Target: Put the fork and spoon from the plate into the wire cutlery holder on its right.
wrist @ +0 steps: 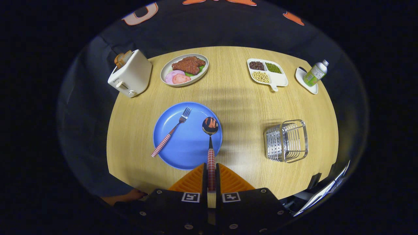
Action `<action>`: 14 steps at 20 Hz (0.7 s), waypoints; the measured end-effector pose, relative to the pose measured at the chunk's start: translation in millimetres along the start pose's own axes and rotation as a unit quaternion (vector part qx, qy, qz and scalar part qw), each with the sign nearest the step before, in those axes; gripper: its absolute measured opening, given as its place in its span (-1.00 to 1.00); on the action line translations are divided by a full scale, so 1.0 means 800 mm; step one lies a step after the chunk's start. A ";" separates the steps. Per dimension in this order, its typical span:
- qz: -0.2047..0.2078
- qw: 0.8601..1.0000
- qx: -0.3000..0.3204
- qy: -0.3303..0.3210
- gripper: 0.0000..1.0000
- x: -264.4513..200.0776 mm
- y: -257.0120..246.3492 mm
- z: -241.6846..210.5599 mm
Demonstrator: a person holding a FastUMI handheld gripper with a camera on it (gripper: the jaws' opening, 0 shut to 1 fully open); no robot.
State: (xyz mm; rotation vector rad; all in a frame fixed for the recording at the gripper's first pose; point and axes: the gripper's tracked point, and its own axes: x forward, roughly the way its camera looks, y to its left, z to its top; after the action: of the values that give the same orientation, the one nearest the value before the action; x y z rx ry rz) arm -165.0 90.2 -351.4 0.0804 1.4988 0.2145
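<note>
A spoon [210, 130] with a red-checked handle sticks out ahead of my gripper [211, 168], whose two fingers are shut on that handle. Its shiny bowl hangs over the right part of the blue plate [183, 153]. A fork [171, 132] with the same checked handle lies slanted on the plate's left half, tines pointing away from me. The wire cutlery holder [287, 140] stands on the wooden table to the right of the plate, apart from it.
At the table's far side stand a white toaster [130, 78] with bread, a plate of meat [184, 69], a divided dish of beans [267, 72] and a small bottle [315, 73] on a white saucer. A hand [125, 196] shows beside the gripper body.
</note>
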 end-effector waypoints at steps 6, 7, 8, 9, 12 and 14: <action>-0.016 0.999 0.012 -0.032 -0.79 -0.048 -0.044 0.013; -0.024 0.999 0.016 -0.037 -0.79 -0.057 -0.056 0.013; -0.031 0.998 0.019 -0.041 -0.80 -0.064 -0.069 0.013; -0.039 0.998 0.021 -0.044 -0.80 -0.073 -0.082 0.011; -0.064 0.997 0.024 -0.048 -0.79 -0.098 -0.122 0.003; -0.082 0.995 0.025 -0.042 -0.79 -0.108 -0.150 -0.006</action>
State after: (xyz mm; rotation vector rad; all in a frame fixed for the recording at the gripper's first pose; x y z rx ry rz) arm -163.7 -44.1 -289.0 0.0068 1.4193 0.0410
